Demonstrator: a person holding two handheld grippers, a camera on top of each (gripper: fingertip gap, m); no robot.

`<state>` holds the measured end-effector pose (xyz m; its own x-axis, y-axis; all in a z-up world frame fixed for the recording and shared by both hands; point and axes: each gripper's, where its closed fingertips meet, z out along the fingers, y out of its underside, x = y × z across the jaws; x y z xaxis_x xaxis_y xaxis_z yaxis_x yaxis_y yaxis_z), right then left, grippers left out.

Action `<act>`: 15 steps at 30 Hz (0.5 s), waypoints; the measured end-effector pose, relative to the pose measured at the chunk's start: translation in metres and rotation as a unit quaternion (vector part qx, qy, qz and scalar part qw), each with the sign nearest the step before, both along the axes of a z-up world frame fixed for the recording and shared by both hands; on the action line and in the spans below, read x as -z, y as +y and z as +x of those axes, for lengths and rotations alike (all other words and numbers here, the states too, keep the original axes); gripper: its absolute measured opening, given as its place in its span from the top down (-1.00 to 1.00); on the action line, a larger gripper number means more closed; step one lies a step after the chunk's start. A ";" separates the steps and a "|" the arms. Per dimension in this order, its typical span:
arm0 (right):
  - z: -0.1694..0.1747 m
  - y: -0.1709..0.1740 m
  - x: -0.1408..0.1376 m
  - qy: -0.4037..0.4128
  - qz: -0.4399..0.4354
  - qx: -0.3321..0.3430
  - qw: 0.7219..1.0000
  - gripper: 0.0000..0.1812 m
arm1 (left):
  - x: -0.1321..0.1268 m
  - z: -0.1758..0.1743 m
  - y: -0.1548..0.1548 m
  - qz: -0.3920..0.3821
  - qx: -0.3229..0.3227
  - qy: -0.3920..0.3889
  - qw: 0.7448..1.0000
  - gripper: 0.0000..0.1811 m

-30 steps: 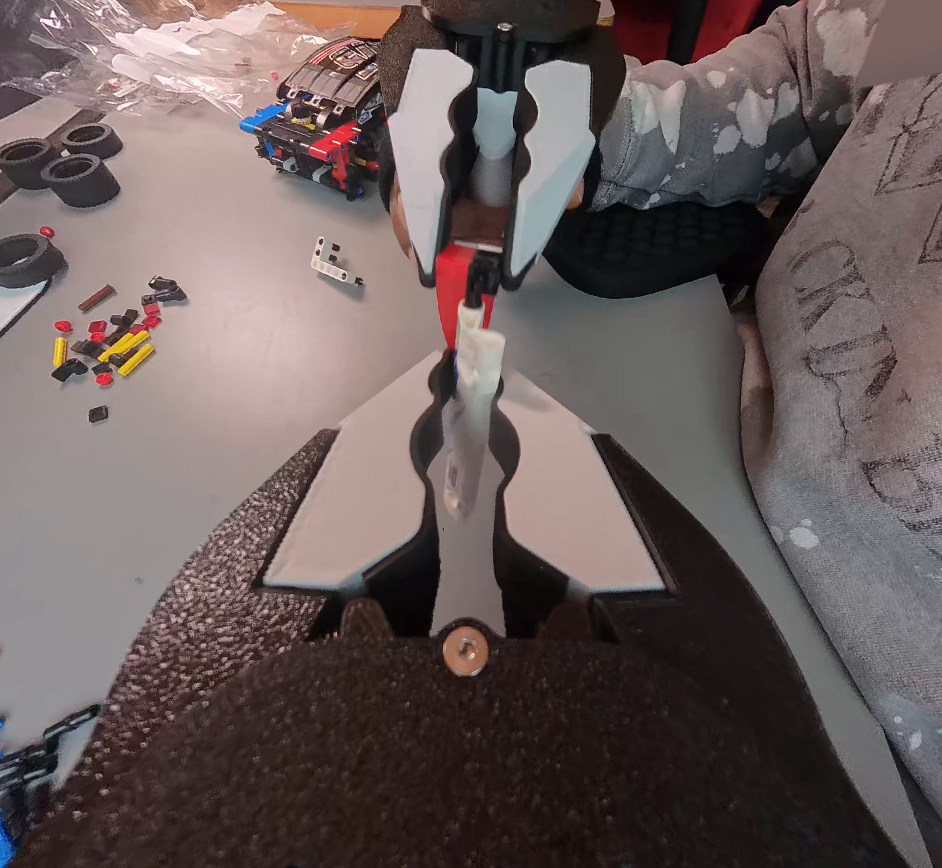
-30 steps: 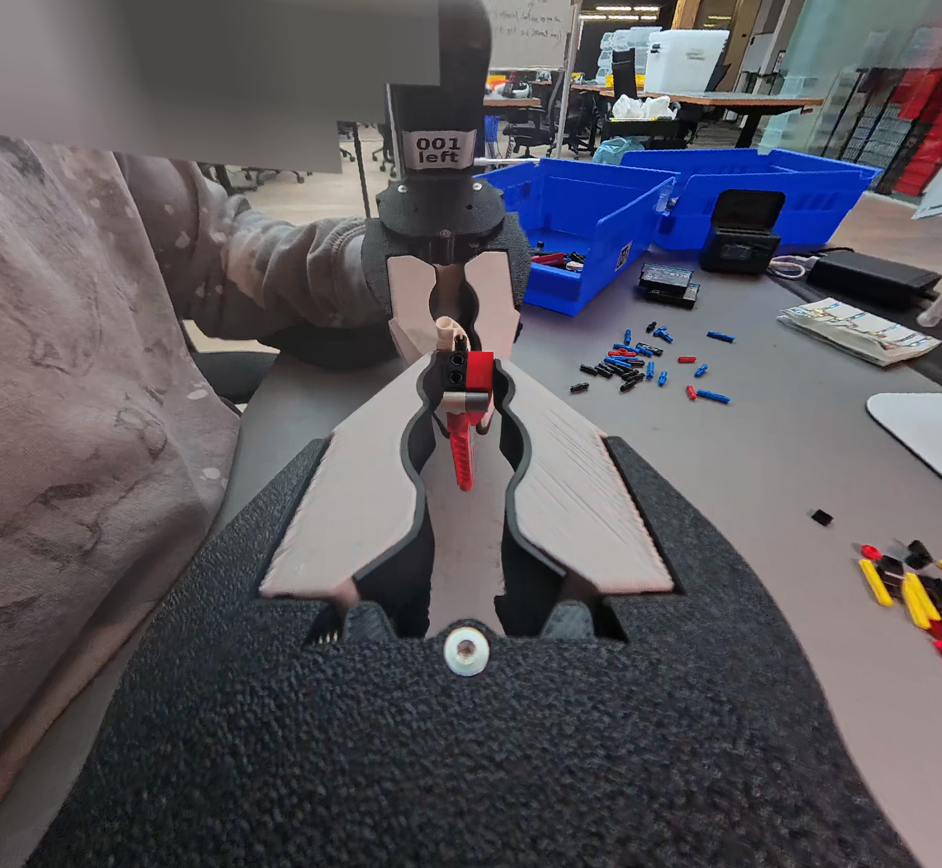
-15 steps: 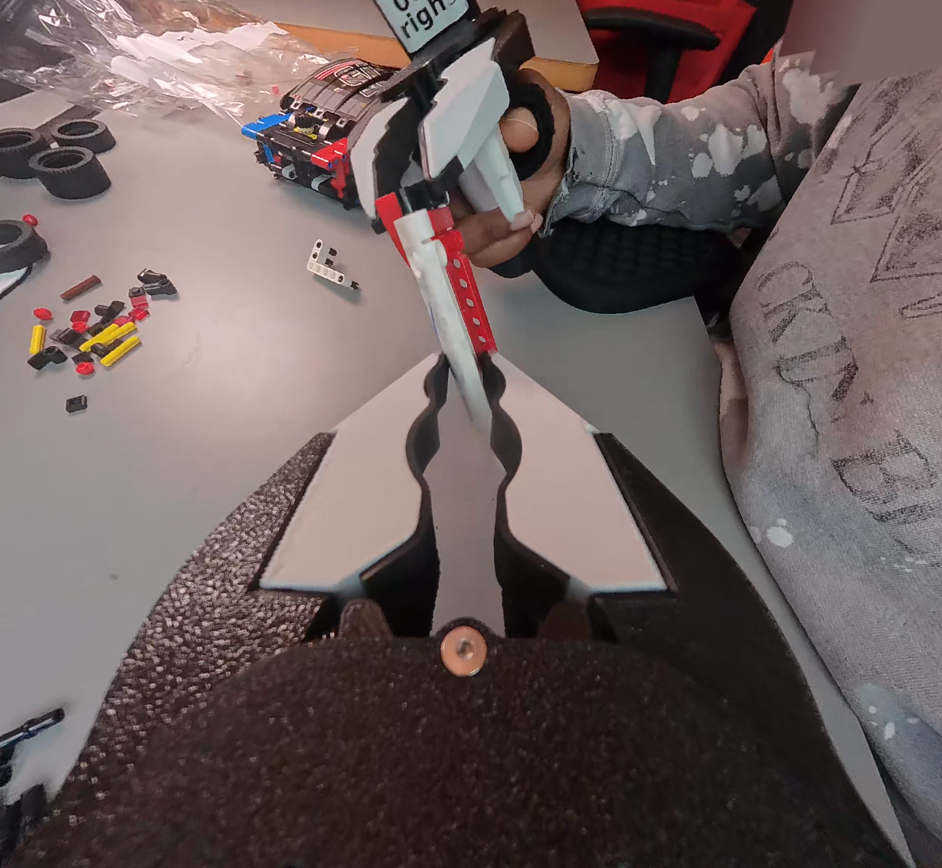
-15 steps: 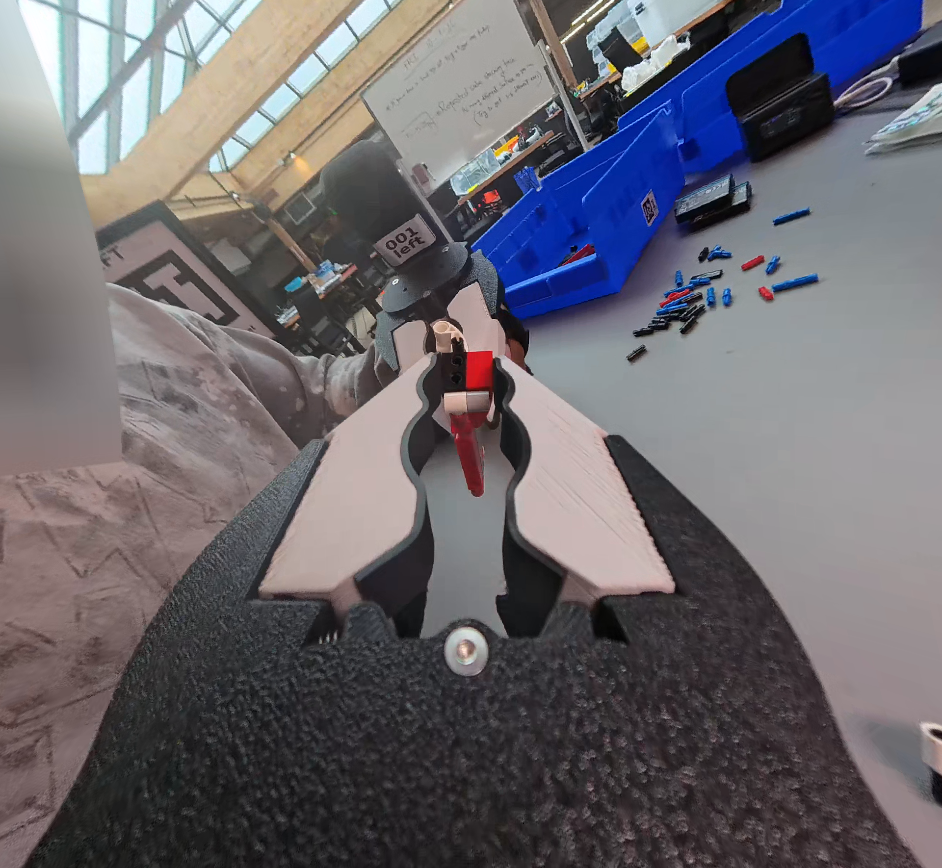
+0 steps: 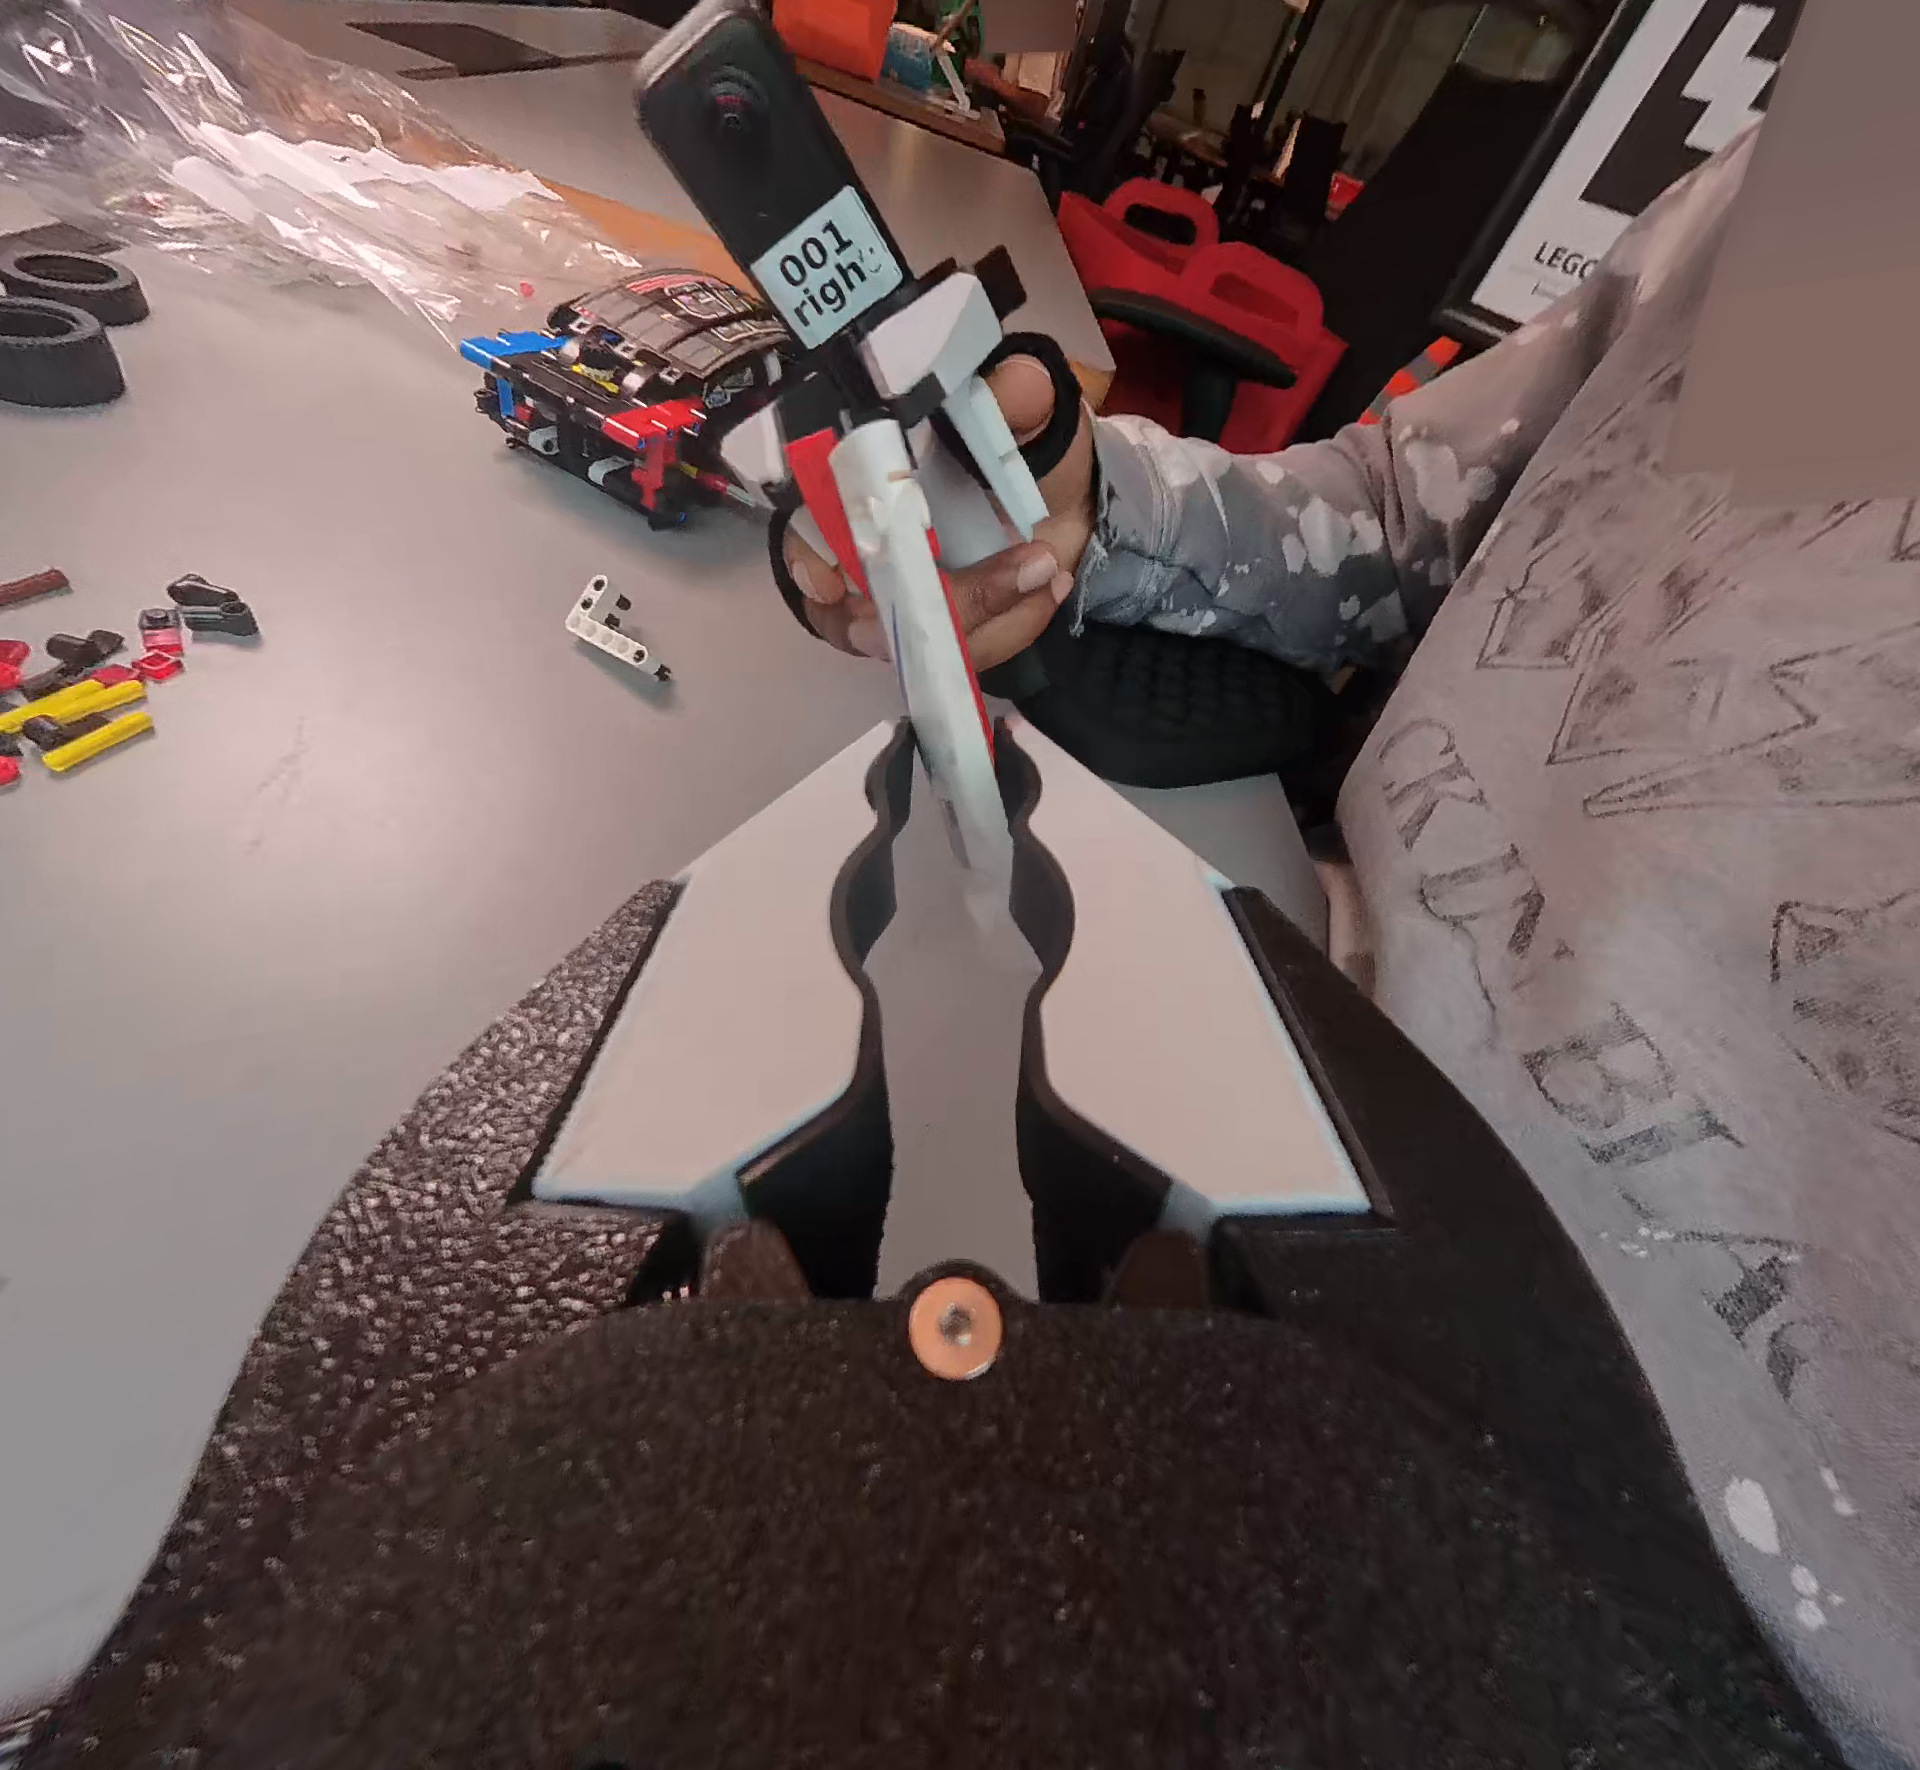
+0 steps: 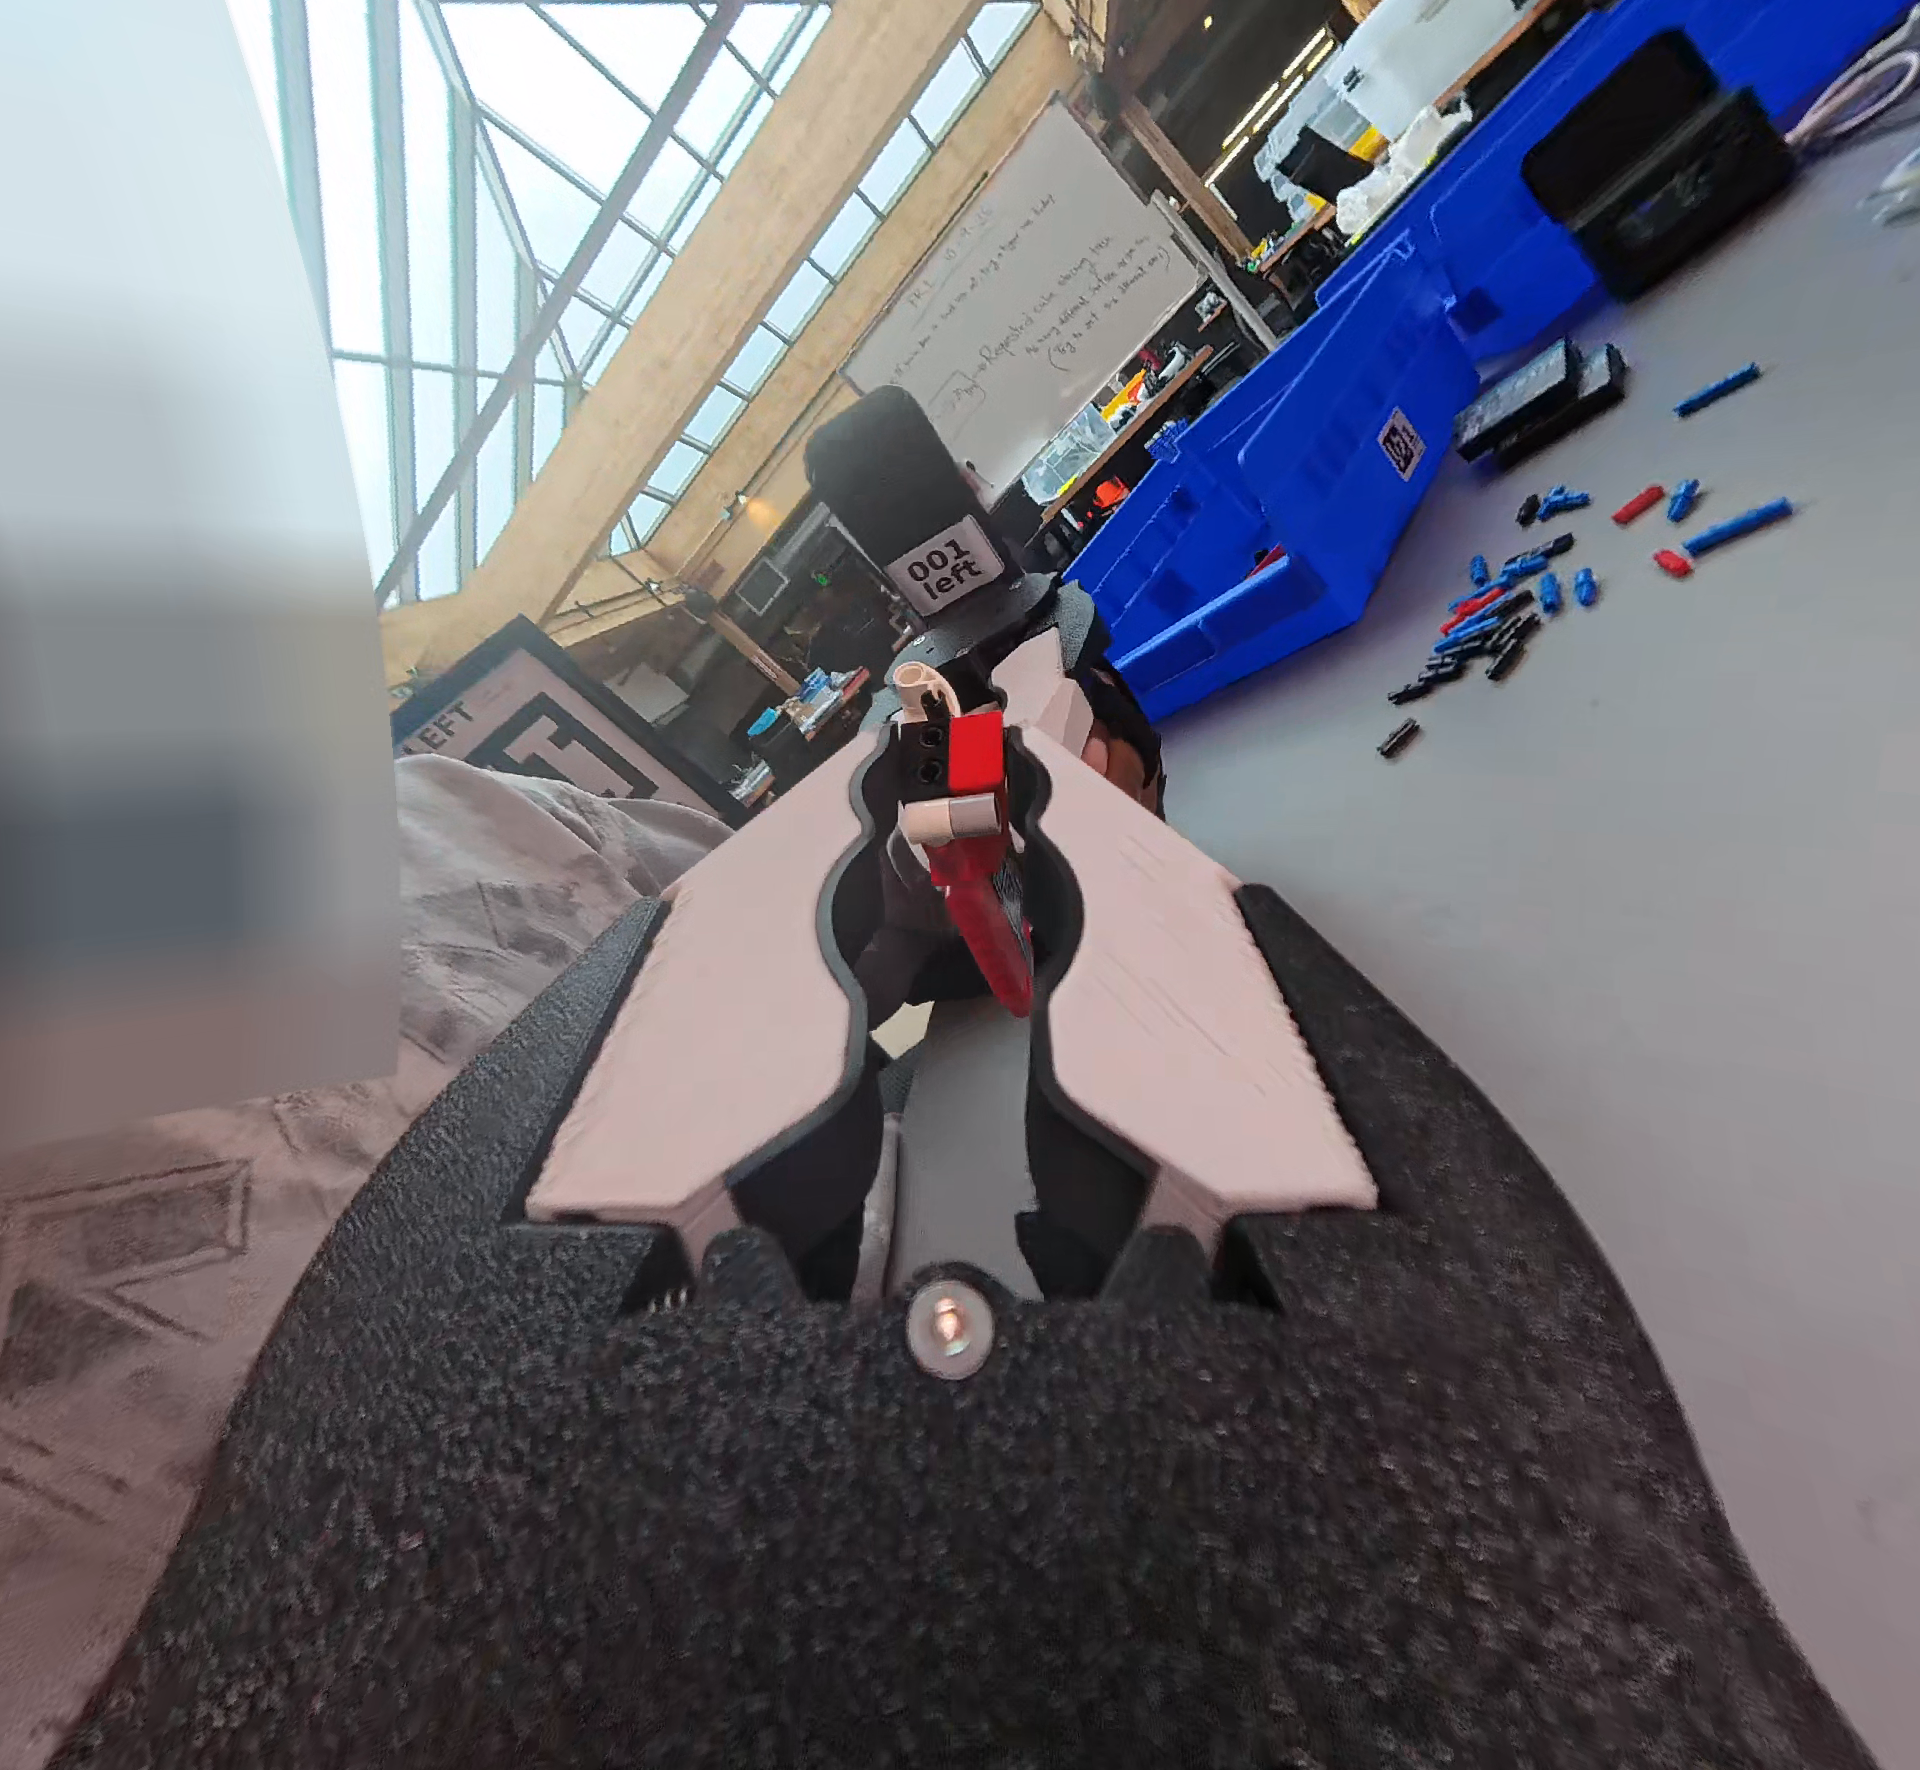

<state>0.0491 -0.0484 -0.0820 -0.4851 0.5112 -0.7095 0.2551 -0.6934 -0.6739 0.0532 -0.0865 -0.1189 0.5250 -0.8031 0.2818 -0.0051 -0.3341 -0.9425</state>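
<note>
A slim red-and-white brick assembly hangs in the air above the grey table, held at both ends. My left gripper is shut on its white lower end. My right gripper, held in a hand farther off and tilted, is shut on its upper end. In the right wrist view my right gripper clamps the red, black and white end of the assembly. The left gripper's fingers show just behind it.
A part-built toy car, an L-shaped white piece, loose small bricks, tyres and a plastic bag lie to the left. Blue bins and scattered pins lie to the right. A person's grey sweater is close. Across from one pair of fingers to the other is roughly 6 cm.
Both grippers have tilted upward with the assembly still held between them. The right gripper has swung over to a slant, so its view now takes in the ceiling.
</note>
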 end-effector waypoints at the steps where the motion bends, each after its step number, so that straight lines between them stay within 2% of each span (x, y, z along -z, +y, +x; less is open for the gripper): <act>1: 0.001 -0.001 -0.002 0.009 0.020 0.002 1.000 0.78 | -0.002 -0.001 0.001 0.005 -0.005 -0.003 1.000 0.86; 3: 0.003 -0.006 -0.003 0.031 0.072 0.007 0.997 0.78 | -0.003 -0.004 0.003 0.034 -0.021 0.019 0.999 0.88; 6: 0.007 -0.014 0.004 0.059 0.209 0.021 0.976 0.77 | 0.001 -0.012 0.006 0.119 -0.062 0.120 0.984 0.91; 9: 0.008 -0.015 0.017 0.064 0.352 0.047 0.933 0.75 | 0.008 -0.016 0.007 0.209 -0.083 0.250 0.942 0.90; 12: 0.008 -0.017 0.029 0.064 0.444 0.060 0.892 0.75 | 0.015 -0.017 0.007 0.253 -0.090 0.322 0.908 0.89; 14: 0.009 -0.019 0.030 0.083 0.493 0.070 0.863 0.76 | 0.018 -0.017 0.007 0.259 -0.088 0.335 0.902 0.89; 15: 0.010 -0.019 0.030 0.093 0.516 0.075 0.848 0.77 | 0.018 -0.017 0.007 0.249 -0.085 0.324 0.909 0.81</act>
<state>0.0588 -0.0674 -0.1124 -0.4133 0.8798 0.2349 0.0395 0.2751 -0.9606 0.0364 -0.0800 -0.1373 0.5801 -0.6374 -0.5071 -0.6008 0.0854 -0.7948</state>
